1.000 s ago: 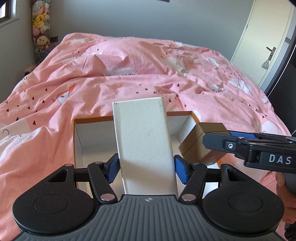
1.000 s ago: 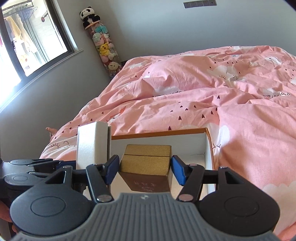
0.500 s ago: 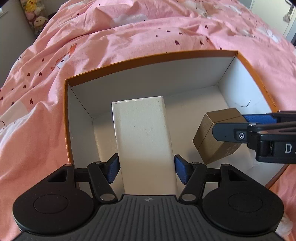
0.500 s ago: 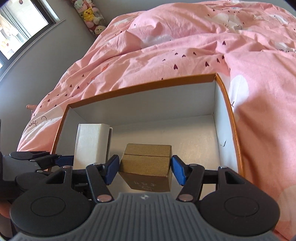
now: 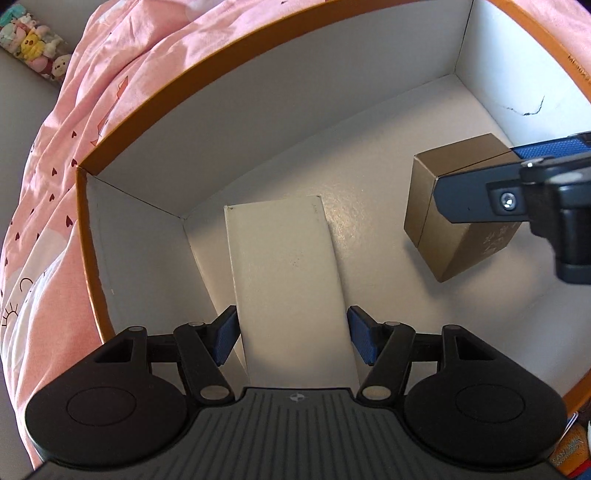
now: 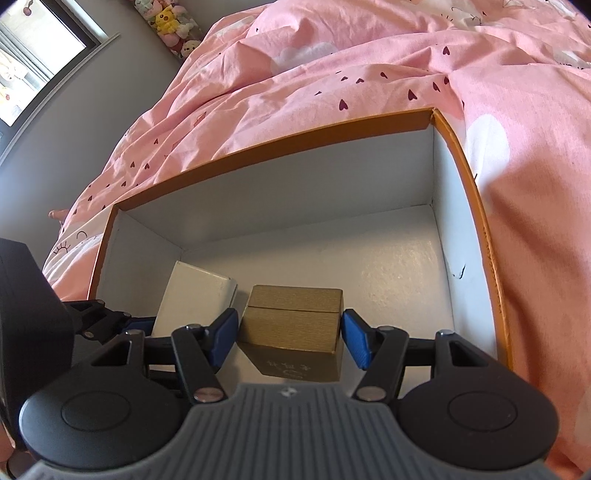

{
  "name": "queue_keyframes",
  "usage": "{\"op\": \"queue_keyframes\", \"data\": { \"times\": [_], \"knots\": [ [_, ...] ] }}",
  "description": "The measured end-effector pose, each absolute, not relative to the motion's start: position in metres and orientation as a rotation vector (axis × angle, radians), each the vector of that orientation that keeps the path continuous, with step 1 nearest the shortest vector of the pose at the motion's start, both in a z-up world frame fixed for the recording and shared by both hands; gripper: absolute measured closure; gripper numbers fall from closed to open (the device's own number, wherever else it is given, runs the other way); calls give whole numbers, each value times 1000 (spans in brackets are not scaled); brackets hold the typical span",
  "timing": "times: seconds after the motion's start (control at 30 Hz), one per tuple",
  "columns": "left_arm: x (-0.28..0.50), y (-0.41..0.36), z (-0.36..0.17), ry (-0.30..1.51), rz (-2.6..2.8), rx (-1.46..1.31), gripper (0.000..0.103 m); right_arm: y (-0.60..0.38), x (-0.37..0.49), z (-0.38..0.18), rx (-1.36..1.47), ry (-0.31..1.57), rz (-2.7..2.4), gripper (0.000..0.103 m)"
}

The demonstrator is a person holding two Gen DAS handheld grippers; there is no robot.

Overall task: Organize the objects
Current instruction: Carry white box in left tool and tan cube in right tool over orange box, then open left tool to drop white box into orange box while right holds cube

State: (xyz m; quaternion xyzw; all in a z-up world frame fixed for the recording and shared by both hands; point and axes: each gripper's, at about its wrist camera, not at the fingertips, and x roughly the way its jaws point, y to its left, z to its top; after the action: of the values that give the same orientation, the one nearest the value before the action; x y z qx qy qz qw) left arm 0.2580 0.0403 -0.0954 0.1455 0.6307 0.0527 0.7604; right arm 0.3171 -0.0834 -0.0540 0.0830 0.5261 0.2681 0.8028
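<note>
My left gripper [image 5: 293, 334] is shut on a tall white box [image 5: 288, 280] and holds it inside a large orange-rimmed storage box [image 5: 192, 74], near its left wall. My right gripper [image 6: 286, 338] is shut on a gold-brown box [image 6: 293, 326] with printed characters on its front, also inside the storage box [image 6: 280, 142], to the right of the white box [image 6: 195, 295]. In the left wrist view the gold box [image 5: 443, 221] hangs above the white floor in the right gripper's fingers [image 5: 476, 199]. Whether either box touches the floor is unclear.
The storage box sits on a bed with a pink duvet [image 6: 369, 66] printed with hearts and clouds. A column of plush toys [image 6: 166, 22] stands by the window [image 6: 33, 55] at the far left. The box's white floor [image 6: 388, 273] is bare to the right.
Both grippers have moved down and forward into the storage box, carrying their boxes. The white box and gold box now sit lower, close to the box floor.
</note>
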Motion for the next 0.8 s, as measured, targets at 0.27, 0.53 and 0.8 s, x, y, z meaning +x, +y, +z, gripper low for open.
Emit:
{"op": "queue_keyframes", "data": {
  "times": [0.27,0.53,0.8],
  "knots": [
    [253,45,-105,1427,47,319,27,-86,321,-59,187,1161,578,40],
    [247,45,-79,1253,-76,379,20,-90,328,-55,204,1157,563,40],
    [260,6,-88,1100,-242,658,27,-98,342,-50,234,1151,534,40]
  ]
}}
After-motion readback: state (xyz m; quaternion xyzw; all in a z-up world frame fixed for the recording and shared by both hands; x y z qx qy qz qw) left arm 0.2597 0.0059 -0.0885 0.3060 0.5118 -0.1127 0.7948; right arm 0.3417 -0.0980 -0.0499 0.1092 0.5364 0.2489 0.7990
